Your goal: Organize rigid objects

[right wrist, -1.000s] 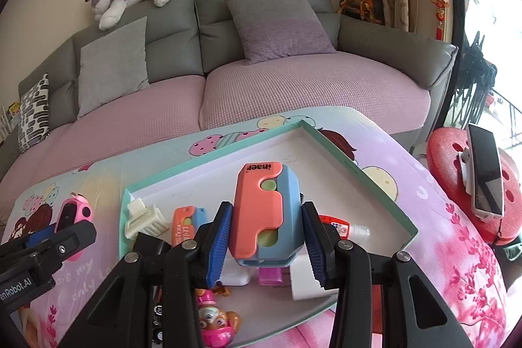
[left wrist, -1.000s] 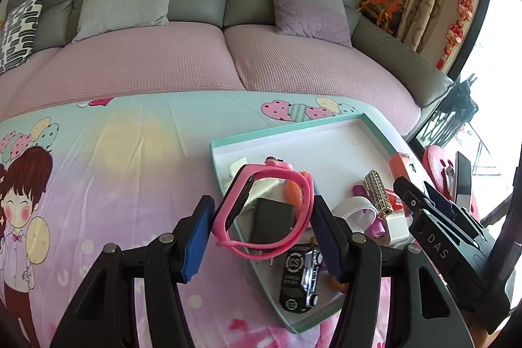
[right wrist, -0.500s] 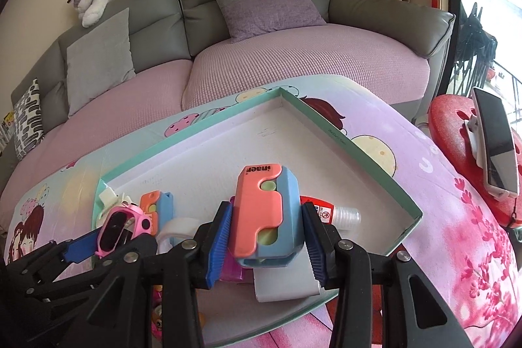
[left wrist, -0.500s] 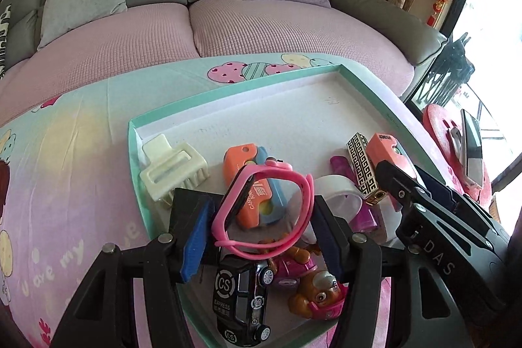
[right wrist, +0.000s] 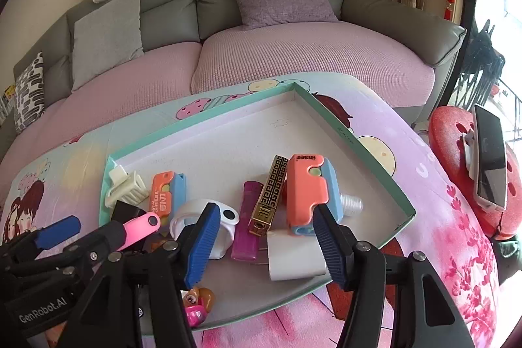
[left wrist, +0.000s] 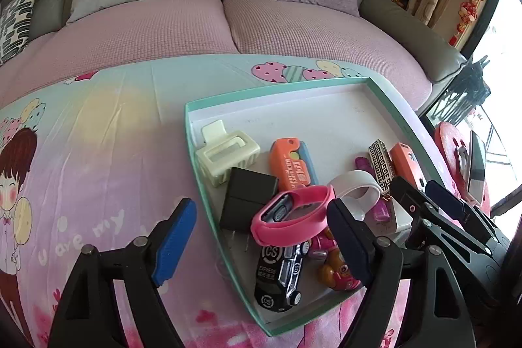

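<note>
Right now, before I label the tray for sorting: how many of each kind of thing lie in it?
Orange-and-blue cutters: 2
Lighters: 2
Wristbands: 2
Charger plugs: 2
Hair clip: 1
Toy car: 1
Pup figures: 2
Glue bottle: 1
Total: 13

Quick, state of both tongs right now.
Left tongs: open, just widened; pink wristband lies released on the tray's pile.
Right tongs: open, just widened; orange-and-blue cutter dropped in the tray.
</note>
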The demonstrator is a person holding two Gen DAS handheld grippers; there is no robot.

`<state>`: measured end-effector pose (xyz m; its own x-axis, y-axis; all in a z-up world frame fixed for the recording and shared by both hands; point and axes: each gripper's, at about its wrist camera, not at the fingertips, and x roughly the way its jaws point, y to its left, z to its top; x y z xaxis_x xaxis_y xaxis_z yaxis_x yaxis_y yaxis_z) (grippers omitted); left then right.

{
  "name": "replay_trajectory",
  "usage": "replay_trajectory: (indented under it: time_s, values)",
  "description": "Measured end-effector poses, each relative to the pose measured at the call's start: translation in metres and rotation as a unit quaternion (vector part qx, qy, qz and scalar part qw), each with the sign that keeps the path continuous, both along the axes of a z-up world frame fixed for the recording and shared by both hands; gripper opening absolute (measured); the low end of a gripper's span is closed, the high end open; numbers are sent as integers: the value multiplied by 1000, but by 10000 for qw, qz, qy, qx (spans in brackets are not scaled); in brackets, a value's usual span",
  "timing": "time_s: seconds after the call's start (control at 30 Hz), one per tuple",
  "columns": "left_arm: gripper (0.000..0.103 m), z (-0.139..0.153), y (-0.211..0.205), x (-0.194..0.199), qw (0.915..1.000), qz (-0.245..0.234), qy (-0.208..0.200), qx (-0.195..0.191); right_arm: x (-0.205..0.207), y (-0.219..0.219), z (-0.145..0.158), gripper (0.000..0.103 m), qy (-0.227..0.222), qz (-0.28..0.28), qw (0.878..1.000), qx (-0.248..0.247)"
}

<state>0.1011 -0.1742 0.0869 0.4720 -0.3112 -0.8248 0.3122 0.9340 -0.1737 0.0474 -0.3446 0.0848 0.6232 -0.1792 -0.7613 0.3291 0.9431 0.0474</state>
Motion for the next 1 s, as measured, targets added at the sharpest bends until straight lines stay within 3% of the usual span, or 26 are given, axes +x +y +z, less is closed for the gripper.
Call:
replay_trajectory:
  time_s: [0.17,0.33,0.6,0.77,1.0]
  values:
    - [90,3,23,-4,9991,382,-7,182,-1,10,-2,67,245,151,9995,137]
    - [90,-1,45,-10,9965,786,130,258,-6,27,-1,83,331,383,9987,81]
    - [90,-9,71,-28,9918,1186,357,319,-17,57,-2,100,454,791,9957,-148]
    - [90,-15,83,-42,9891,1287,503,519,-23,68,2,102,437,877,9950,-204]
    - [90,-10,97,-60,9857,1456,344,777,-32,78,2,103,482,954,9939,-280]
